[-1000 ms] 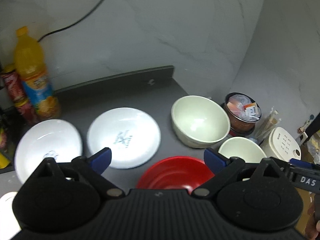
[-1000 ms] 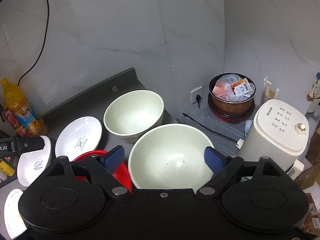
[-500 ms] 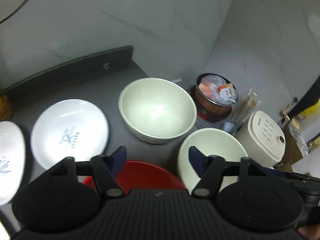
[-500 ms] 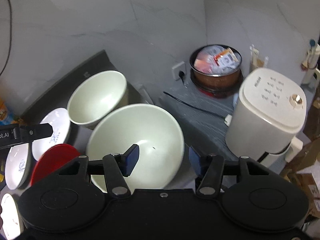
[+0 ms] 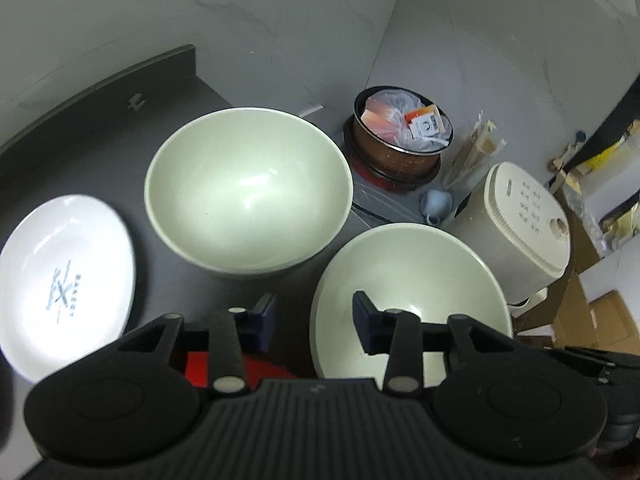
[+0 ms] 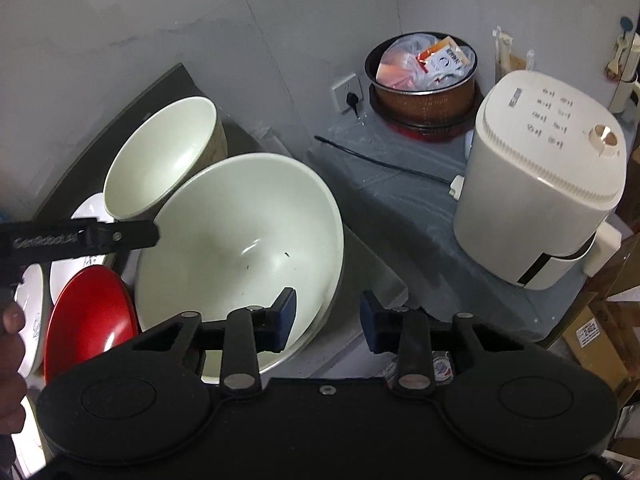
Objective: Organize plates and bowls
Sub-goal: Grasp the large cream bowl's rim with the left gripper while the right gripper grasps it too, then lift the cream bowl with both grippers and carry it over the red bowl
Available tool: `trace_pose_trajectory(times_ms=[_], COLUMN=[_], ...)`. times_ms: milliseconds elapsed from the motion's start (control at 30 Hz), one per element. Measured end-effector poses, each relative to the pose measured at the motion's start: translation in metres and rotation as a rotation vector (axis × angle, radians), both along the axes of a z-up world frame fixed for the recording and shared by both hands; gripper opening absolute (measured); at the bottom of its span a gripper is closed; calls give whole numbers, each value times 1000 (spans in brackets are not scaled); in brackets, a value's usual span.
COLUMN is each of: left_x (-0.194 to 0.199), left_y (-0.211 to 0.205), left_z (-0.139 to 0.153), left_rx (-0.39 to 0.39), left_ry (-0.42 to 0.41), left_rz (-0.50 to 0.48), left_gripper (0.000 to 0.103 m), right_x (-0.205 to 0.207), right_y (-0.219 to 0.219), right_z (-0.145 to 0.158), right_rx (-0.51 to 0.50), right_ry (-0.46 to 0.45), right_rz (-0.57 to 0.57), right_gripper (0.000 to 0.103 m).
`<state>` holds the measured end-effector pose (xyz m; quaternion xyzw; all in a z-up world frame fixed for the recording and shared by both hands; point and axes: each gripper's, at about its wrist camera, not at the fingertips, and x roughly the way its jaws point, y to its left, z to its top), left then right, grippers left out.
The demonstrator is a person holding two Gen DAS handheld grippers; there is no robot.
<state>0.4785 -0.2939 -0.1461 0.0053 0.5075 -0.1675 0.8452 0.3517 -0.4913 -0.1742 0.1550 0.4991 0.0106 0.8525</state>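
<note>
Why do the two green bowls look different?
The near pale green bowl is wider and shallower; the far pale green bowl is narrower and deeper. The near one has both grippers' jaws closing around opposite rims; the far one has no gripper at it. Both are empty, glossy and the same pale green.

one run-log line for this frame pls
left gripper: closing, straddles near bowl left rim | right gripper: closing, straddles same bowl's right rim | far bowl: untouched

The left tongs close astride the near rim of a pale green bowl on the dark surface, beside a larger green bowl, a printed white plate and a red bowl.
</note>
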Motion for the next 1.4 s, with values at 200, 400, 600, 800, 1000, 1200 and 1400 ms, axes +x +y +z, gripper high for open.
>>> trace_pose_trajectory(times_ms=[200,400,600,800,1000,1200,1400], left_x=[12,19,17,14,3,-12,-31], left_y=[-11,-18,-18,-12,7,32,65], left_z=[-14,-30,-23,3,39,56,60], left_rx=[45,45,11,-23,-70,-88,-97], left_ry=[48,117,95,48,-19,-53,-68], left_rz=[-8,-19,-24,-8,16,42,91], left_gripper=[26,16,15,15,16,16,16], right_x=[7,12,12,9,3,-7,-13], right_y=[3,4,5,4,10,25,49], right_z=[-6,-13,-9,13,46,72,82], right_rx=[-10,-16,-17,-24,-19,-11,5], right_ry=[10,22,4,-56,-145,-213,-244], right_rz=[17,24,4,-7,-10,2,35], right_gripper=[27,19,17,17,17,18,19])
